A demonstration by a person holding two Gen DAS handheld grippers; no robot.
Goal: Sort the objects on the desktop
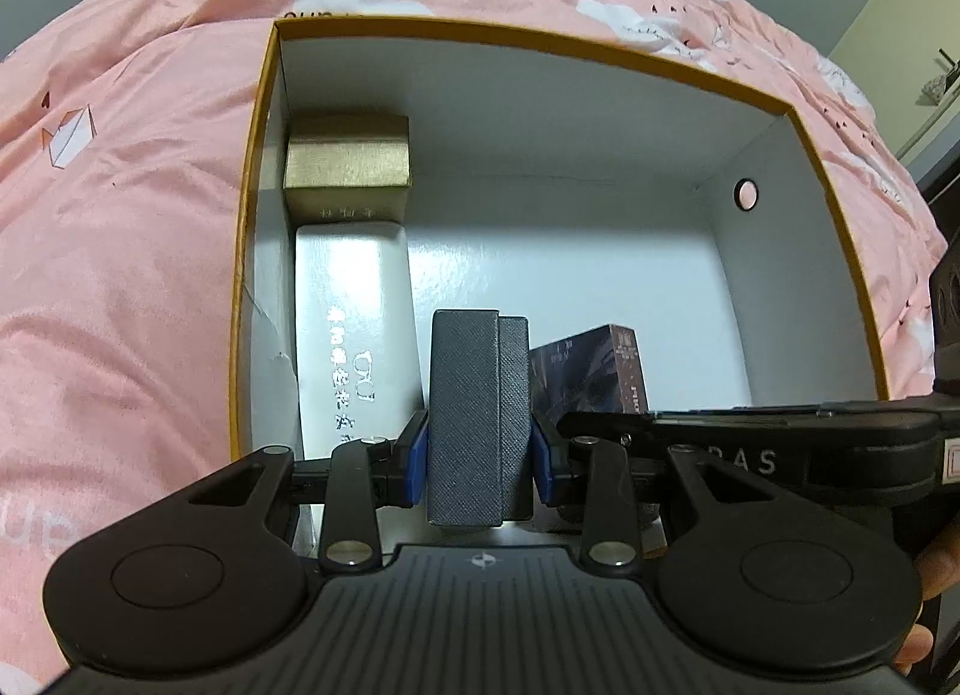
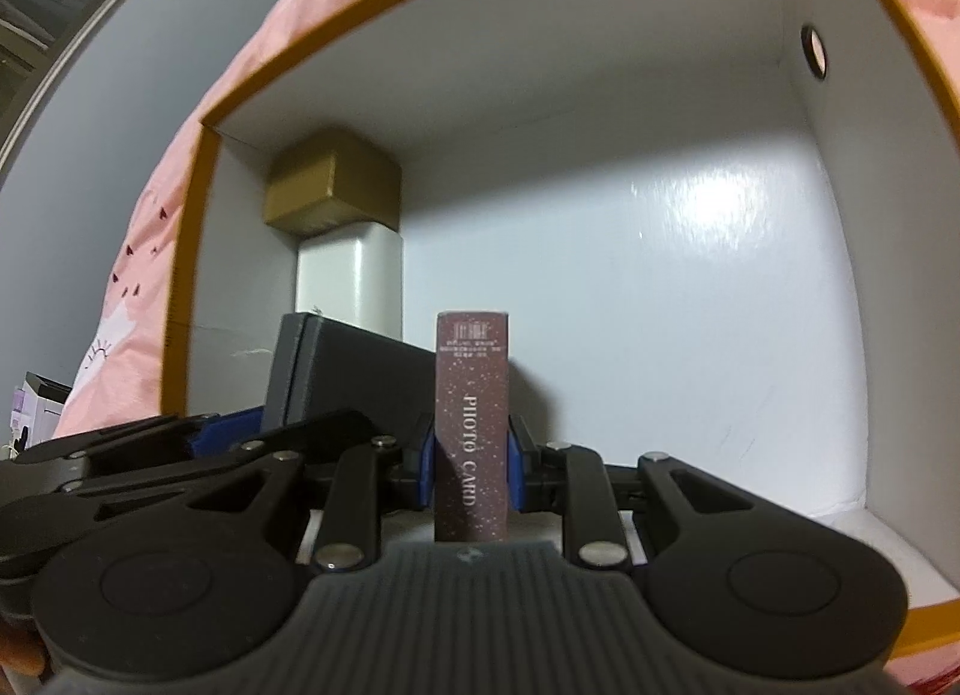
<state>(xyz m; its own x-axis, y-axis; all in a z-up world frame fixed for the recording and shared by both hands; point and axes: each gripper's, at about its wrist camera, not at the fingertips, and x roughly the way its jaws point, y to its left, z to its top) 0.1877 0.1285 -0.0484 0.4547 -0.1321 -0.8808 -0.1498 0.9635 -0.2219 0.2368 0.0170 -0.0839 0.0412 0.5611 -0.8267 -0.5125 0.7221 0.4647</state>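
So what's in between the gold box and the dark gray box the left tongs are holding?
The tall white box lies between the gold box and the dark gray box, as the left wrist view shows.

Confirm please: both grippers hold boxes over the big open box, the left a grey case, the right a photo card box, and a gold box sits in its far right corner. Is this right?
One detail is wrong. The gold box sits in the far left corner of the big box, as the left wrist view shows. The rest holds: the left gripper grips the grey case, the right gripper the photo card box.
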